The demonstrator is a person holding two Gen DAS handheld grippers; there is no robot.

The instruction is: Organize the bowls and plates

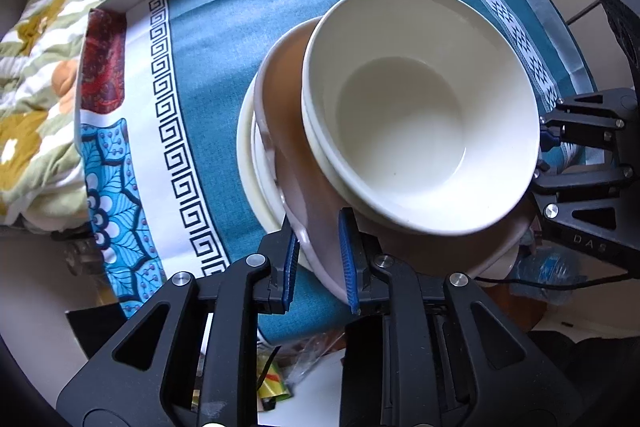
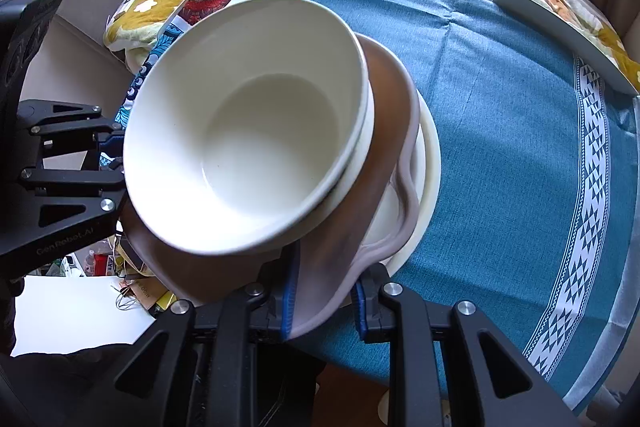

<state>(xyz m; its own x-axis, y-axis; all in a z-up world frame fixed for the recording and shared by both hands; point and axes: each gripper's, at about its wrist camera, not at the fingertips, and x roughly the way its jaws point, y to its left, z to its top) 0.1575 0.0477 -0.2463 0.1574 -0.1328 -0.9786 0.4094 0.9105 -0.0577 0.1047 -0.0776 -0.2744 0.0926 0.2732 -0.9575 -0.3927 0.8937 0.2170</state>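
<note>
Left gripper point(image 1: 318, 259) and right gripper point(image 2: 326, 297) jaws each clamp the brown plate point(image 1: 296, 131) rim, white bowls point(image 1: 420, 107) stacked on top. Judged step: carrying the stack over the table point(image 1: 224, 27). Next: lower it level.

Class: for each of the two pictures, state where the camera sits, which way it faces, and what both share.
Left wrist: on the left claw, facing steeply down; its pads pinch the brown plate.
Right wrist: on the right claw, facing steeply down, pinching the plate's opposite rim.
Shared: the white bowls stacked on the plate, the blue tablecloth, and each other's claw.
</note>
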